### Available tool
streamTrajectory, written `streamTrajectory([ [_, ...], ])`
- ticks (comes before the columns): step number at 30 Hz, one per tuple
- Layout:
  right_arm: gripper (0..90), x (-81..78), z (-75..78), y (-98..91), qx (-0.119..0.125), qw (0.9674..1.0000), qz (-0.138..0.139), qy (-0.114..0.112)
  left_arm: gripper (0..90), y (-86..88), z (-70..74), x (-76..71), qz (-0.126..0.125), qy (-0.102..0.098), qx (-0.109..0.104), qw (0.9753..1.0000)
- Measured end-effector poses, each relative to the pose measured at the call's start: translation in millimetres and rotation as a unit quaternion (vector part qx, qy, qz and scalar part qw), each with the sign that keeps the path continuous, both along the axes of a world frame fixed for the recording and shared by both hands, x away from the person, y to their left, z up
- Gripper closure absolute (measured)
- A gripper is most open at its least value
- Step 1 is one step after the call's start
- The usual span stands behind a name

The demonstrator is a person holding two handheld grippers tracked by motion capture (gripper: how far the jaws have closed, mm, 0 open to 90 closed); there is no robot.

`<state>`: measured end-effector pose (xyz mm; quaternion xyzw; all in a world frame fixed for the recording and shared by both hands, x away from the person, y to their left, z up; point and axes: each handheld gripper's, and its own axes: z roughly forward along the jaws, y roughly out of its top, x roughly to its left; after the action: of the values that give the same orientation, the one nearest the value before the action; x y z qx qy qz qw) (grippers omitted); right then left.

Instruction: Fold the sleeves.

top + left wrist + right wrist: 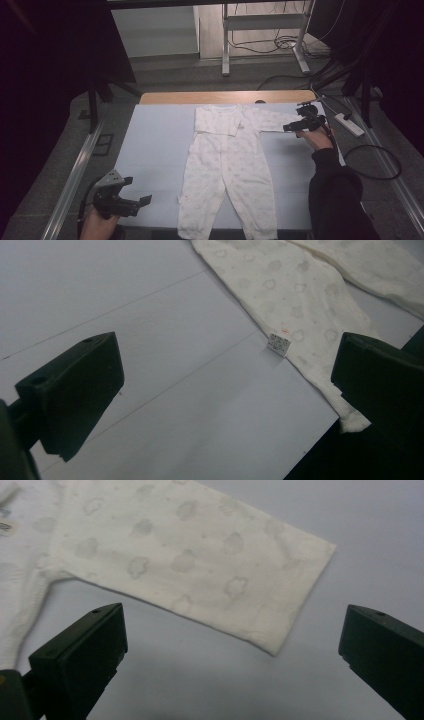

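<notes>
White cotton baby romper with a faint cloud print (227, 165) lies flat mid-table on the pale blue mat (155, 145). Right gripper (296, 126), jaws spread, hovers at its outstretched sleeve cuff (295, 595); left gripper (134, 201), also spread, waits near a leg hem. A good pinch likely needs both cuff layers squarely between the jaws.

The table (150, 145) has a pale blue top with a bare wooden strip (200, 97) along its far edge. A white romper (227, 165) lies flat on it, legs toward the near edge.
</notes>
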<state>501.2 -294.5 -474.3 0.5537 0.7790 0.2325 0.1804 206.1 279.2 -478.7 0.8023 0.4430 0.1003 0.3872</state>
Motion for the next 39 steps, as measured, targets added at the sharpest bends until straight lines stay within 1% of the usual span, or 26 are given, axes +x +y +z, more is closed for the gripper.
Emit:
streamTrajectory([
  [2,0.0,4.5,-1.4,-1.4,-0.011,0.9999,-0.005,0.005,0.6,0.0,-0.1,0.2,0.0,0.001,-0.001,1.0],
  [8,0.0,18.4,-3.2,-8.8,-0.017,0.9994,-0.027,0.013,0.5,0.0,-0.1,0.2,-0.001,0.001,-0.001,1.0],
  [11,0.0,23.3,-3.9,-12.6,-0.021,0.9991,-0.034,0.012,0.5,0.1,-0.1,0.3,-0.001,0.001,-0.002,1.0],
  [14,0.0,27.8,-5.0,-16.5,-0.024,0.9987,-0.041,0.016,0.5,0.1,-0.2,0.5,-0.002,0.002,-0.002,1.0],
  [16,0.0,31.2,-5.9,-18.6,-0.021,0.9985,-0.048,0.019,0.5,-0.2,-0.3,0.4,-0.002,0.001,-0.003,1.0],
  [20,0.0,37.9,-7.9,-21.6,-0.027,0.9982,-0.05,0.021,0.6,-0.3,-0.1,0.3,-0.003,0.001,-0.002,1.0],
  [23,0.0,40.8,-11.0,-25.6,-0.031,0.9977,-0.057,0.02,0.6,-0.6,-0.2,0.5,-0.003,0.002,-0.001,1.0],
  [25,0.0,41.7,-14.8,-27.1,-0.035,0.9971,-0.062,0.027,0.6,-0.7,-0.2,0.4,-0.005,0.002,-0.001,1.0],
  [28,0.0,42.6,-20.6,-28.6,-0.05,0.996,-0.065,0.036,0.6,-0.9,0.0,0.1,-0.007,0.0,0.001,1.0],
  [31,0.6,42.9,-23.7,-29.5,-0.05,0.9954,-0.069,0.043,0.6,-1.1,0.0,-0.1,-0.008,0.0,0.0,1.0],
  [34,1.0,43.8,-28.0,-29.5,-0.056,0.9947,-0.069,0.052,0.6,-0.9,-0.1,-0.1,-0.009,0.0,0.0,1.0],
  [37,2.3,44.6,-29.8,-31.6,-0.04,0.9948,-0.075,0.056,0.6,-0.9,-0.1,-0.2,-0.009,0.0,0.0,1.0],
  [39,3.4,44.5,-30.3,-34.1,-0.023,0.9945,-0.08,0.064,0.6,-0.9,0.0,-0.1,-0.009,0.0,0.0,1.0],
])
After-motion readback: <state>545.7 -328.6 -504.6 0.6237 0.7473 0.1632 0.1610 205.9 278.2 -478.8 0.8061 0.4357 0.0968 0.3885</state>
